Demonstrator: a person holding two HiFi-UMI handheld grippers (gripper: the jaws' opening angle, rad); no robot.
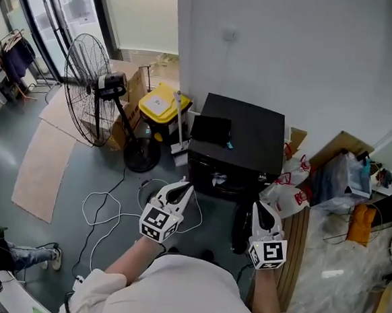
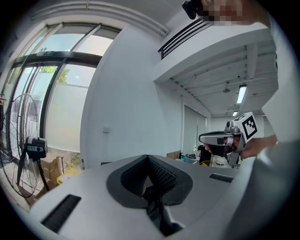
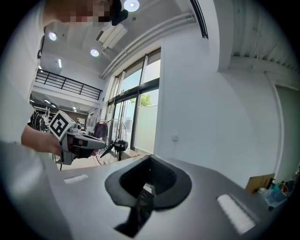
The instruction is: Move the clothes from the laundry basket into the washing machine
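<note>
In the head view my left gripper (image 1: 187,185) and right gripper (image 1: 258,207) are held side by side in front of the person's white-sleeved arms. Both point toward a black box-shaped appliance (image 1: 250,150) that stands against the white wall. Both are shut with nothing between the jaws. The left gripper view shows its closed jaws (image 2: 148,157) aimed at the wall, with the right gripper (image 2: 225,138) off to the right. The right gripper view shows closed jaws (image 3: 150,157) and the left gripper (image 3: 80,140) at the left. I see no laundry basket or clothes.
A standing fan (image 1: 90,87) and a yellow-lidded bin (image 1: 161,106) stand left of the black appliance. White cables (image 1: 111,210) loop over the grey floor. Plastic bags (image 1: 289,190) and clutter (image 1: 356,178) fill the right side. A flat dark device (image 1: 212,129) lies on the appliance.
</note>
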